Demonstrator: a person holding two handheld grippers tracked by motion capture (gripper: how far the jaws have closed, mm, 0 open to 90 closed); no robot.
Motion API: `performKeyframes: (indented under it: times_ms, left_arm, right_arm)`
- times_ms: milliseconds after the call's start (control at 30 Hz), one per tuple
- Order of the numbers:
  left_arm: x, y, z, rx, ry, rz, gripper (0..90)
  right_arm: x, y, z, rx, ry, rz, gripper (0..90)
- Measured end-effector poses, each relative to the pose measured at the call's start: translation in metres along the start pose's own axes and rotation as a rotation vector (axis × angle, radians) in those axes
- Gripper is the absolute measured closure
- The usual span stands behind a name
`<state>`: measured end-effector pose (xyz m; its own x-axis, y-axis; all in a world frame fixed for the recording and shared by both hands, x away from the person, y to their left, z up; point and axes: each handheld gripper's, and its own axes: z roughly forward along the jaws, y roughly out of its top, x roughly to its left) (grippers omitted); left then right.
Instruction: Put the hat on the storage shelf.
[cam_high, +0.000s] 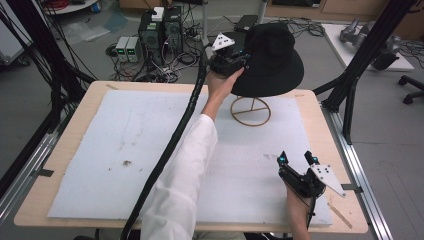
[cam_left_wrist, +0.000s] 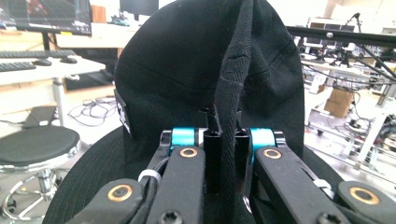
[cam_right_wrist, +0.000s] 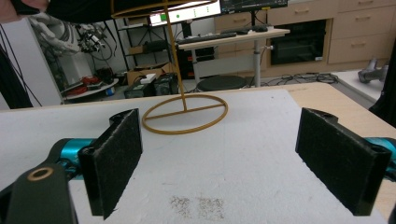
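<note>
I am holding the left claw (cam_high: 240, 61) clamped on a fold of the black hat (cam_high: 272, 60), up over the far edge of the surface (cam_high: 65, 145). In the left gripper view its jaws are standing close together with a ridge of the hat's fabric (cam_left_wrist: 229, 116) pinched between them, and the crown is rising right in front of the camera. The hat is sitting on top of the gold wire stand (cam_high: 250, 111), whose ring base is resting on the white mat (cam_high: 125, 150) near the far edge, right of the middle. My white sleeve (cam_high: 182, 170) is stretching across the mat toward it. I am keeping the right claw (cam_high: 296, 157) near the near right corner, well apart from the stand, jaws standing wide with nothing between the pads (cam_right_wrist: 116, 158), pointing toward the stand's base.
</note>
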<state>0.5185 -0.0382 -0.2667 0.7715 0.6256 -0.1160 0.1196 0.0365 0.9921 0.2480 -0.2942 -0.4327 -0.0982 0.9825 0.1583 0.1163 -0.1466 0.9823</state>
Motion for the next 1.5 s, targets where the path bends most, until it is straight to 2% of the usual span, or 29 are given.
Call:
performKeyframes:
  times_ms: [100,300,433,700,1100,1133,1167,1200,1233,1300,1400,1500]
  left_arm:
    - [0.003,-0.001,0.0,0.015,-0.02,-0.022,87.8]
    - [0.004,-0.005,0.002,0.051,-0.04,-0.009,87.6]
    - [0.004,-0.007,0.003,0.079,-0.046,0.016,87.5]
    - [0.005,-0.008,0.003,0.095,-0.039,0.021,84.7]
    - [0.006,-0.007,0.002,0.09,-0.038,0.003,77.7]
    - [0.006,-0.007,0.002,0.09,-0.031,-0.005,75.8]
    - [0.007,-0.007,0.002,0.09,-0.026,-0.016,69.0]
    - [0.007,-0.007,0.001,0.088,-0.02,-0.026,69.0]
    - [0.008,-0.006,0.0,0.085,-0.016,-0.038,60.4]
    - [0.01,-0.006,-0.002,0.081,-0.012,-0.043,51.7]
    - [0.008,-0.005,-0.007,0.077,0.007,-0.03,44.8]
    - [0.004,-0.004,-0.016,0.073,0.035,0.013,40.4]
  right_arm:
    - [0.0,0.0,0.0,0.003,0.002,-0.004,14.0]
    - [0.0,0.0,0.0,0.003,0.001,-0.002,14.0]
    - [-0.001,0.0,0.0,0.002,0.0,0.003,14.0]
    - [-0.001,0.0,0.0,0.001,-0.004,0.004,14.0]
    - [-0.001,0.0,0.0,0.001,-0.004,0.004,14.0]
    - [-0.001,0.0,0.0,0.0,-0.005,0.004,14.0]
    - [-0.001,0.001,-0.001,-0.001,-0.006,0.003,14.0]
    - [-0.001,0.001,-0.001,-0.001,-0.006,0.003,14.0]
    - [-0.001,0.001,-0.001,-0.001,-0.006,0.004,14.0]
    - [-0.001,0.001,-0.001,-0.003,-0.007,0.004,13.9]
    - [-0.002,0.001,-0.001,-0.003,-0.009,0.004,14.0]
    - [-0.002,0.001,-0.001,-0.006,-0.014,0.01,13.9]
